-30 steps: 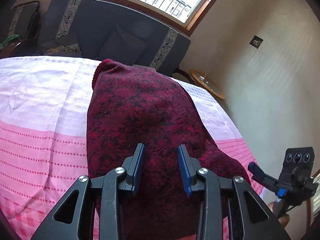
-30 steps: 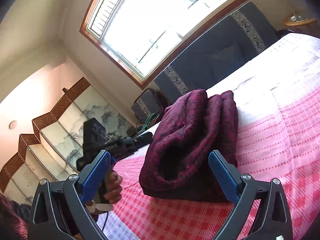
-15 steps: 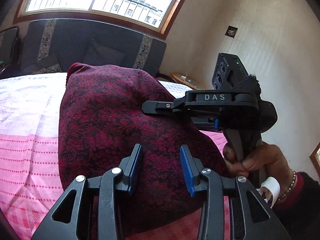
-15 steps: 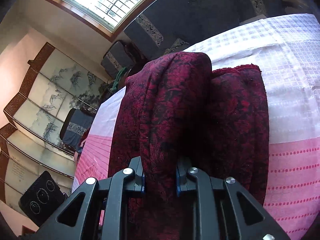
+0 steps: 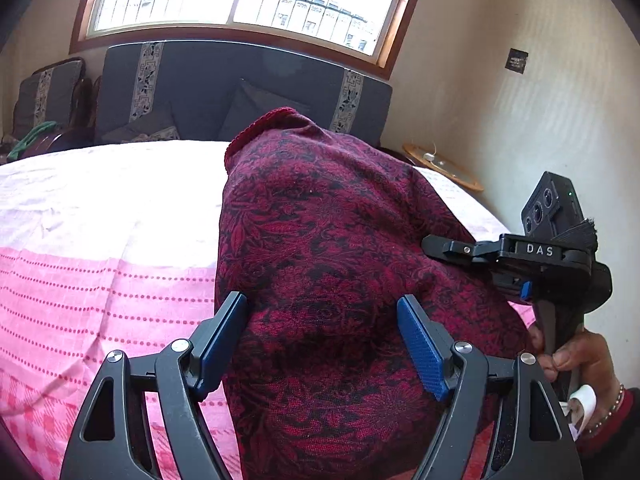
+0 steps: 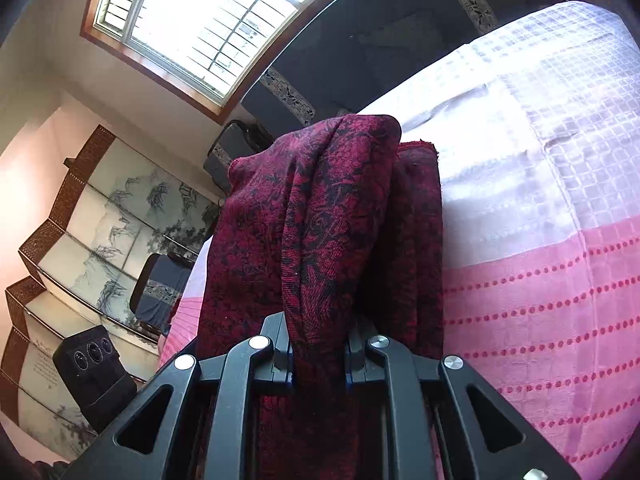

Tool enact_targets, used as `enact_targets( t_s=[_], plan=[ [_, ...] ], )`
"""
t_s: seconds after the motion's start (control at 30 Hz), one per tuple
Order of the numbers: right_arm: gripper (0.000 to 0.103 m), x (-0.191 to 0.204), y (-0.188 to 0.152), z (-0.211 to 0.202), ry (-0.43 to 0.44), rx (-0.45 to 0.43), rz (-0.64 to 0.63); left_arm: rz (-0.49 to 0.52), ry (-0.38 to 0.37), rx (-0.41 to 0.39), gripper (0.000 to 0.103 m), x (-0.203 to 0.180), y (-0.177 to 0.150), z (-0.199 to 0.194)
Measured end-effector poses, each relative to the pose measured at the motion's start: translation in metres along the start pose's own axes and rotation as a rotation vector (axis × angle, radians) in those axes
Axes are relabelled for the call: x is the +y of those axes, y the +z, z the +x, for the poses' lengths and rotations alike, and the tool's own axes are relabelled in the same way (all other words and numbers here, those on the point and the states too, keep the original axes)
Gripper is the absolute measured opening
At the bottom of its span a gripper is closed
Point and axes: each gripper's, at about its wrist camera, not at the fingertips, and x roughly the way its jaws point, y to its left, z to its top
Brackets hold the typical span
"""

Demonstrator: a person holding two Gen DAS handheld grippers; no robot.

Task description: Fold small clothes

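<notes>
A dark red patterned garment (image 5: pixel 332 240) lies bunched and folded over on the pink and white bed cover (image 5: pixel 100 280). My left gripper (image 5: pixel 322 332) straddles its near end. Its jaws are opening, with cloth between them and the blue pads (image 5: pixel 420 344) standing off the fabric. My right gripper (image 6: pixel 318 356) is shut on a raised fold of the garment (image 6: pixel 320 220). In the left wrist view the right gripper (image 5: pixel 434 246) clamps the cloth's right edge, held by a hand (image 5: pixel 568 360).
A dark sofa (image 5: pixel 240 80) runs under the window (image 5: pixel 240 0) behind the bed. A round wooden side table (image 5: pixel 440 168) stands by the right wall. A painted folding screen (image 6: pixel 100 220) stands to the left. Bare bed cover (image 6: pixel 540 300) spreads right of the garment.
My left jaws have spread wide off the cloth they pinched. My right gripper went from wide open to shut on a fold and now sits lower and further right in the left wrist view.
</notes>
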Motion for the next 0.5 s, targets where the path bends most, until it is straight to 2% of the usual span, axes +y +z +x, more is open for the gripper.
enact_targets(
  t_s=[0.07, 0.1, 0.17, 0.27, 0.33, 0.37, 0.47, 0.5],
  plan=[
    [0.017, -0.001, 0.001, -0.001, 0.041, -0.006, 0.009, -0.018, -0.004, 0.011, 0.081, 0.002, -0.002, 0.002],
    [0.023, -0.001, 0.001, -0.003, 0.055, -0.009, 0.017, -0.029, -0.012, 0.012, 0.081, 0.004, -0.002, 0.003],
    [0.027, 0.0, 0.001, -0.013, 0.071, -0.035, 0.029, -0.044, -0.013, 0.017, 0.083, 0.007, -0.002, 0.004],
    [0.042, 0.006, 0.002, -0.031, 0.042, -0.076, 0.01, -0.071, -0.015, 0.014, 0.084, 0.009, -0.004, 0.005],
    [0.079, 0.011, 0.003, -0.037, 0.061, -0.093, -0.001, -0.07, -0.014, 0.008, 0.084, 0.009, -0.006, 0.005],
    [0.082, 0.013, 0.005, -0.037, 0.046, -0.086, -0.012, -0.064, -0.011, 0.007, 0.085, 0.008, -0.006, 0.006],
    [0.082, 0.018, 0.014, -0.025, -0.003, -0.043, -0.047, -0.046, 0.0, 0.002, 0.087, 0.005, -0.006, 0.006],
    [0.082, 0.018, 0.016, -0.018, -0.043, -0.025, -0.052, -0.044, 0.002, -0.002, 0.087, 0.004, -0.007, 0.006]
  ],
)
